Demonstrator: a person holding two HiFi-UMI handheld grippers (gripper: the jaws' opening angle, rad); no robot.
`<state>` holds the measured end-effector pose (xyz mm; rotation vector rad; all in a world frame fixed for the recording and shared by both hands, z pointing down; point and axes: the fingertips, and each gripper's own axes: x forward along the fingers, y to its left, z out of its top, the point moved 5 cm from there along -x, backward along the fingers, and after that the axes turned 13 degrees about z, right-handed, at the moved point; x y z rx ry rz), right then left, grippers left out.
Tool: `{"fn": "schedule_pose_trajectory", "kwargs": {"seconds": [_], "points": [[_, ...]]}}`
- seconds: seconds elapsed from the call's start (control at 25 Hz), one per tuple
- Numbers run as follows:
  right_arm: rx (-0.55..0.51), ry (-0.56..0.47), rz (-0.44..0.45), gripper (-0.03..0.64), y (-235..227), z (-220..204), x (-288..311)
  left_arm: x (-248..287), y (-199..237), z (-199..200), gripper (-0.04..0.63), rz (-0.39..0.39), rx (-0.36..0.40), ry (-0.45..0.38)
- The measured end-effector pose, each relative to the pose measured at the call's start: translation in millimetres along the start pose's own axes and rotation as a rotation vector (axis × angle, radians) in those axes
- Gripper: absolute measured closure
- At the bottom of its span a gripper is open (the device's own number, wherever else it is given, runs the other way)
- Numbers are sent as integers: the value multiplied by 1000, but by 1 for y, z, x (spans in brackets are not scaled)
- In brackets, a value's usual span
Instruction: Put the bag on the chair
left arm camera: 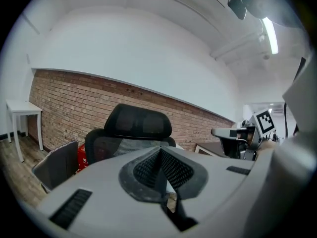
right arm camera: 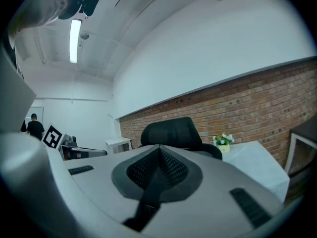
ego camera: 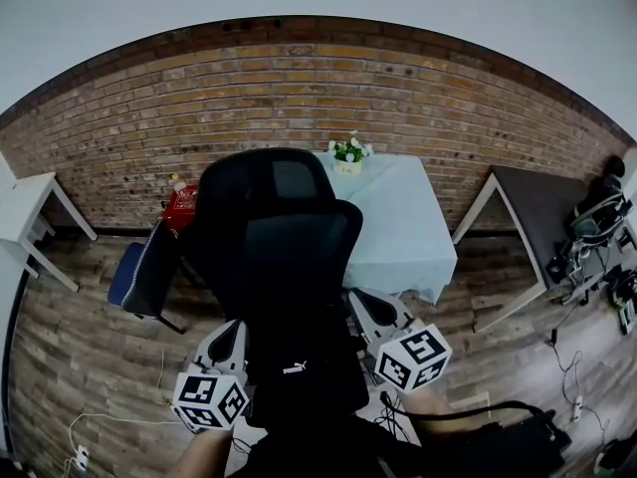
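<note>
The fingers (left arm camera: 143, 171) of the left gripper (left arm camera: 159, 151) are pressed together on a thin black strap (left arm camera: 177, 214) that runs down and out of sight. The right gripper (right arm camera: 159, 148) is clamped the same way on a second black strap (right arm camera: 146, 202).

Only the head view shows what the straps carry. A black fabric bag with a small white logo (ego camera: 299, 371) hangs between the two sets of fingers and below them. Its long axis is upright and its logo side faces the person. Just past the fingers stands the black mesh office chair with a headrest (ego camera: 284, 237). Black on black, I cannot tell whether the bag touches its seat.

The gripper views miss the bag's body. Each shows the chair's headrest straight ahead and the other gripper's marker cube off to the side.

Further beyond the fingers, behind the chair, are a table under a pale blue cloth (ego camera: 403, 222) and a small pot of white flowers (ego camera: 348, 153). The red brick wall (ego camera: 119, 127) is behind those.
</note>
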<state>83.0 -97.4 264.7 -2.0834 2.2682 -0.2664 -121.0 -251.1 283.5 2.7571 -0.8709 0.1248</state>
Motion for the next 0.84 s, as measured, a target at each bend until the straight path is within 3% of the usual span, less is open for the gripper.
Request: {"fn": "schedule_pose_trajectory", "kwargs": {"seconds": [0.52, 0.84], "points": [[-46, 7, 11, 600, 3, 2, -2, 7, -11, 9, 584, 8, -33, -28], [-69, 15, 13, 600, 7, 1, -7, -1, 0, 9, 586, 63, -8, -32]]}}
